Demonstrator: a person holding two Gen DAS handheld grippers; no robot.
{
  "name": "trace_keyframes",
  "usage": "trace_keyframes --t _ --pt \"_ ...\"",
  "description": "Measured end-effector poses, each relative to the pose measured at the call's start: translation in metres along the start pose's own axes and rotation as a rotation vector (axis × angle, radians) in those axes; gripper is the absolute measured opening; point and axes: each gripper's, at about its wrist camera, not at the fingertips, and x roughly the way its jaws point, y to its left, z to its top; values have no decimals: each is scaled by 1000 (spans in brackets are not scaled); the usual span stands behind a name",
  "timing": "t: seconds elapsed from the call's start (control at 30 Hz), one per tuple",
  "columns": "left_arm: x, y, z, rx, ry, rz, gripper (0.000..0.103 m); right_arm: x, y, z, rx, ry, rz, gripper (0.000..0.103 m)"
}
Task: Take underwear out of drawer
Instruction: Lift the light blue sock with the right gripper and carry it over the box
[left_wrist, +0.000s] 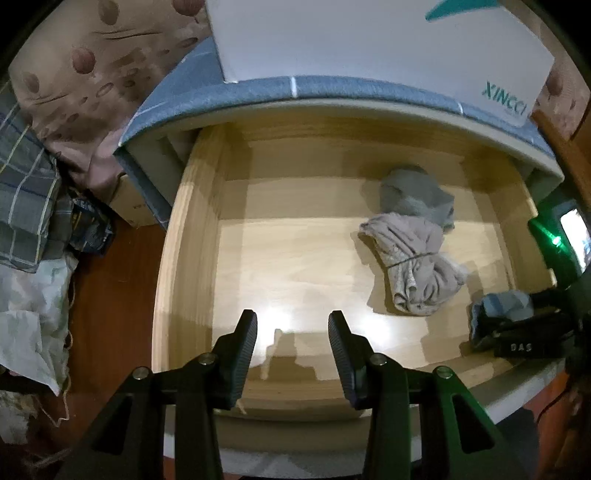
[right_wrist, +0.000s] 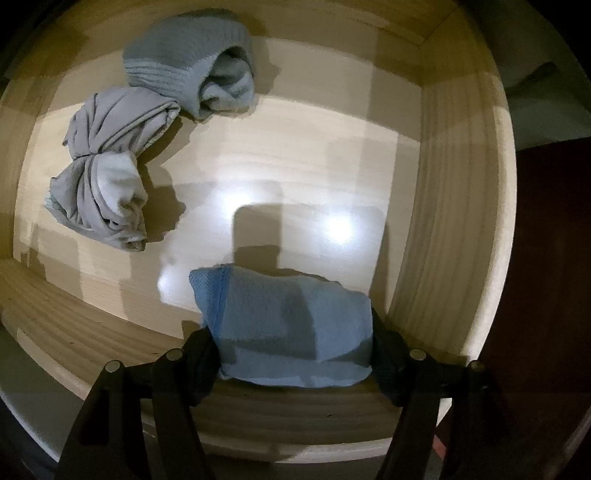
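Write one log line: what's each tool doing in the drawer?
left tool: open, empty | right tool: around folded blue cloth | wooden drawer: beige bundle, grey bundle remain

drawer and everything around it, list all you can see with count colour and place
drawer: 1, pale wood, pulled open
blue folded cloth: 1, light blue, front right corner of the drawer, between the right gripper's fingers
beige bundle: 1, grey-beige, tied in the middle, on the drawer floor
grey roll: 1, grey-green knit, just behind the beige bundle
white box: 1, white with teal print, on the cabinet top
cabinet top: 1, blue-grey, above the drawer
bedding: 1, pinkish with brown spots, at left
checked cloth: 1, grey-blue, far left
left gripper: 1, black, open, empty
right gripper: 1, black, around the blue folded cloth
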Motion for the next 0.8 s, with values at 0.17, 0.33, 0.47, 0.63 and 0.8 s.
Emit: trace_keyframes --t 0.17,0.33,0.47,0.63,0.8 --pt "-1 12 2 -64 -14 -19 41 4 3 5 4 20 -11 67" --pt "1 24 2 -131 -19 -37 41 5 0 3 30 -23 6 63" --pt "0 26 3 -137 -28 -32 41 0 -1 0 53 -83 33 61" --pt "-1 25 2 -129 -35 -14 41 -8 -4 0 77 -149 49 60" --pt "0 26 2 -134 -36 -16 41 -25 3 -2 75 -247 38 60"
